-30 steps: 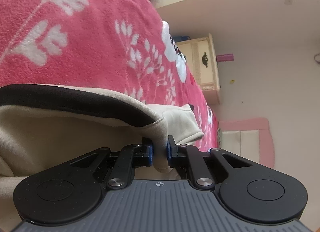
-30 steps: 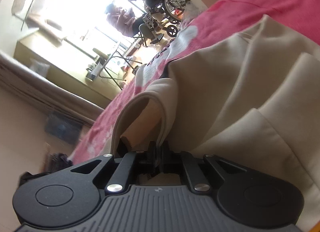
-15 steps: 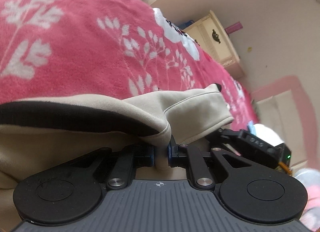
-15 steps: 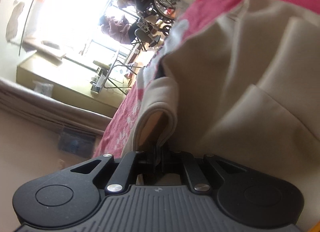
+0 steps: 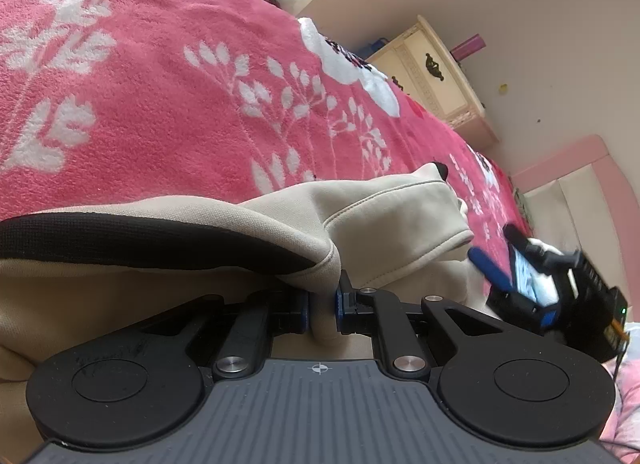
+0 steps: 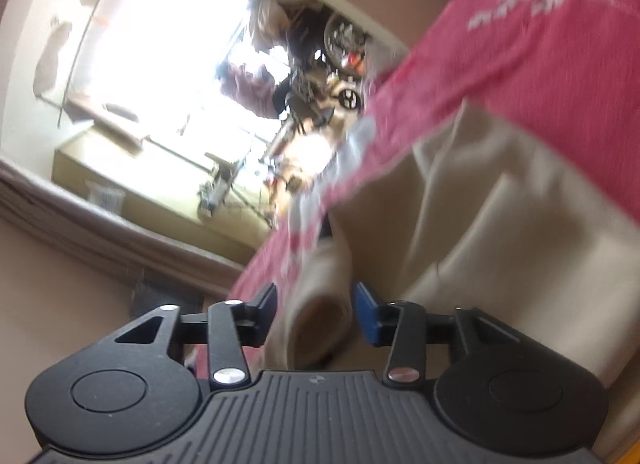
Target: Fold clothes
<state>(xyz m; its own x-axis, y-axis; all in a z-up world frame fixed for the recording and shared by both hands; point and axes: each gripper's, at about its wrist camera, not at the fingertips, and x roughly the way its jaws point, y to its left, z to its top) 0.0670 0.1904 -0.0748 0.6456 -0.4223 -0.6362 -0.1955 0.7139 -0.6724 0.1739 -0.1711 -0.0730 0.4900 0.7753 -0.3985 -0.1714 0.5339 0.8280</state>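
Left hand-held gripper is pinched tight on a fold of the beige garment, right where the dark ribbed band meets the cream cloth. The right hand-held gripper has its jaws standing wide, a cuff-like rolled edge of the same garment sitting loose between them, not clamped. That view is blurred, so finer detail is lost.

The garment lies on the bed, draped over the pink fleece blanket with its white leaf print. It looks soft, limp and light, a thick sweatshirt knit by my reckoning: it will sag wherever it is not held, yet should not slip from rubber pads. Hems, cuffs and the ribbed band seem the sound places to grip, being doubled and firmer.

The fleece is plush, so cloth will likely drag on it rather than slide. In the left view a cream bedside cabinet stands at 1 o'clock, a pink headboard at 3 o'clock. In the right view a bright window at 11 o'clock.
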